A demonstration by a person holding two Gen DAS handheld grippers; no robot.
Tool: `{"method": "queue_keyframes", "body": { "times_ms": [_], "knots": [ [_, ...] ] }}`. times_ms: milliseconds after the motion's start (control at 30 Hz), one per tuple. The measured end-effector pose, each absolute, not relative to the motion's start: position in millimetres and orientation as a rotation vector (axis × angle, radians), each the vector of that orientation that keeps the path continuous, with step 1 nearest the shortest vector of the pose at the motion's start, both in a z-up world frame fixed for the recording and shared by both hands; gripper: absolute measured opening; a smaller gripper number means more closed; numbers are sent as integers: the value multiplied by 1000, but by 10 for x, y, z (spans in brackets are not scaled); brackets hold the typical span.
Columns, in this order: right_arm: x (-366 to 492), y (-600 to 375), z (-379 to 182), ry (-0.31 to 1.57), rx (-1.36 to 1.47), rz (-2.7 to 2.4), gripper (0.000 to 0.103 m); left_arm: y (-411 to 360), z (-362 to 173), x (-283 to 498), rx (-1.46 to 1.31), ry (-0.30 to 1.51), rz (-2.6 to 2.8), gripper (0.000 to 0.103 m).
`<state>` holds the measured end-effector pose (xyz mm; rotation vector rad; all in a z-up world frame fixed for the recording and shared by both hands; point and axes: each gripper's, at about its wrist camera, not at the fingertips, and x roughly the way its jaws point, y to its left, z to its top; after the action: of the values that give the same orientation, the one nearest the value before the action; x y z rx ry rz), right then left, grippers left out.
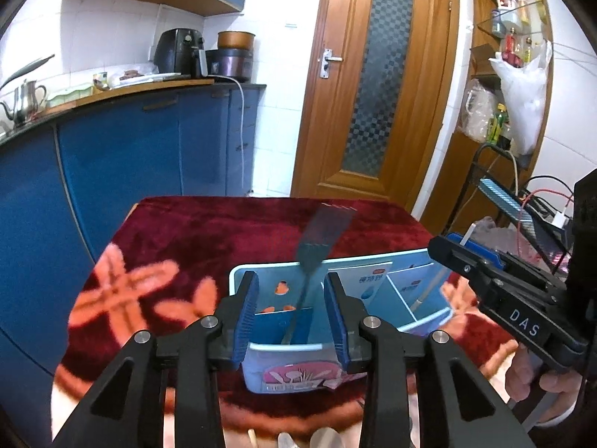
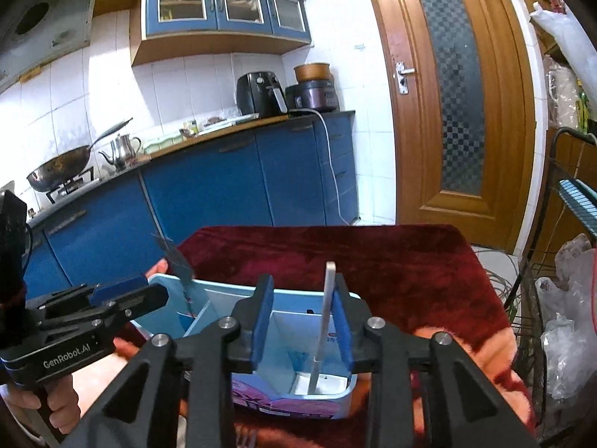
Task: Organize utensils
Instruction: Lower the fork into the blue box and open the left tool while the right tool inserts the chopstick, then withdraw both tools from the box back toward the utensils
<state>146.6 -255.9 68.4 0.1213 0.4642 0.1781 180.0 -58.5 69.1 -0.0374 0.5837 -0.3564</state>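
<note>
A light blue utensil holder (image 1: pixel 283 346) with several compartments stands on the dark red cloth of the table (image 1: pixel 186 231). A dark slotted spatula (image 1: pixel 317 239) stands blurred in the holder's left compartment. It is between the pads of my left gripper (image 1: pixel 293 313), which is open and does not touch it. In the right wrist view, a pale flat utensil (image 2: pixel 326 298) stands upright in a compartment of the holder (image 2: pixel 335 397). It is between the spread pads of my right gripper (image 2: pixel 302 321), close to the right pad. The left gripper (image 2: pixel 145 287) and the spatula (image 2: pixel 177 257) show at the left.
The right gripper (image 1: pixel 447 242), held by a hand (image 1: pixel 541 380), is beside the holder. Blue cabinets (image 1: pixel 112 171) run along the left and a wooden door (image 1: pixel 373 86) stands behind. A wire rack with bags (image 2: pixel 559 317) is at the table's right. Spoon ends (image 1: pixel 324 440) lie at the near edge.
</note>
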Motion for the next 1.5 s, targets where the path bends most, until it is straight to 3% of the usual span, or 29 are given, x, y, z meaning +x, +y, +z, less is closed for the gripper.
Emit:
{"method": "queue_keyframes", "body": {
  "times_ms": [533, 900, 1500],
  "knots": [
    [810, -2538, 1099, 338, 135, 181, 44, -292, 838, 1237, -66, 608, -319, 39],
    [473, -2593, 862, 449, 189, 174, 52, -29, 624, 951, -88, 694, -234, 39],
    [291, -2629, 144, 710, 215, 161, 56, 162, -4, 792, -110, 893, -146, 39]
  ]
}}
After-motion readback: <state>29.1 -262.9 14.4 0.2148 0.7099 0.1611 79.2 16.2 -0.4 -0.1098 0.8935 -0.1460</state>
